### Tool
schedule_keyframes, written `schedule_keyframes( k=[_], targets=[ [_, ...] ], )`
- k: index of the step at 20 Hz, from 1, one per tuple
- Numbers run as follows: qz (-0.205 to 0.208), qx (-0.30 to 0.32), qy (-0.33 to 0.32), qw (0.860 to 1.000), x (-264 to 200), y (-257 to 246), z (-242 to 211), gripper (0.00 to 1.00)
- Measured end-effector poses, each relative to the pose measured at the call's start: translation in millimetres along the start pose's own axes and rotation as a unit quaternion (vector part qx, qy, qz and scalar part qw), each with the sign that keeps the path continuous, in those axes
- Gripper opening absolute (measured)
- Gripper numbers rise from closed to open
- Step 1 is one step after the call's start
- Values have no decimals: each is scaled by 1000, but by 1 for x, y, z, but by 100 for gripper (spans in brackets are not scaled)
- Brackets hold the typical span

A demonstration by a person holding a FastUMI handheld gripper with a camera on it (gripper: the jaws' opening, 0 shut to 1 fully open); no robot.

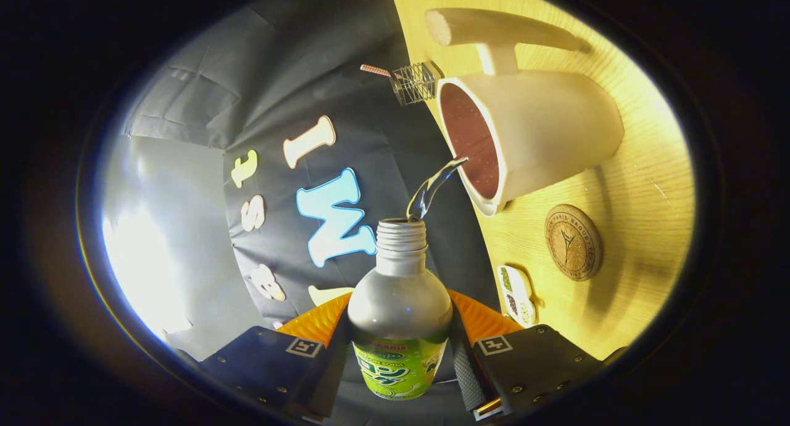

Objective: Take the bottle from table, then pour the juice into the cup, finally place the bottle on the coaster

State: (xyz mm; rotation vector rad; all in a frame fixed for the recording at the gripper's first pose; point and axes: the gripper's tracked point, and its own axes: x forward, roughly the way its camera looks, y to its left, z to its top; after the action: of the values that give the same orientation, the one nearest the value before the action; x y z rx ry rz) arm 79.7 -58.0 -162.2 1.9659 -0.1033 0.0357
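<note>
My gripper (401,352) is shut on a silver bottle (400,302) with a green label, both fingers pressing its sides. The whole view is rolled, so the bottle is tipped toward the table. Its cap is off, and a clear stream of liquid (432,188) runs from its threaded mouth into the white cup (543,136), whose inside is dark reddish brown. The cup stands on the wooden table (642,191) just beyond the bottle's mouth. A round cork coaster (573,242) lies on the table beside the cup, nearer to the fingers.
A pale wooden T-shaped piece (500,34) lies beyond the cup. A small wire holder (415,81) stands near the table's edge by the cup's rim. A small white item with green marks (516,295) lies near the fingers. The cloth wall hangs behind.
</note>
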Motion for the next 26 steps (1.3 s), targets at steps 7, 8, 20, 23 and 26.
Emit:
schedule_keyframes(
  k=[7, 8, 20, 23, 26],
  targets=[
    [-5, 31, -9, 999, 0, 4, 1, 76],
    [-3, 38, -12, 999, 0, 6, 2, 76],
    [-2, 119, -50, 992, -4, 8, 6, 76],
    [2, 129, -54, 990, -3, 13, 8, 76],
    [2, 129, -62, 990, -3, 13, 10, 76]
  ],
)
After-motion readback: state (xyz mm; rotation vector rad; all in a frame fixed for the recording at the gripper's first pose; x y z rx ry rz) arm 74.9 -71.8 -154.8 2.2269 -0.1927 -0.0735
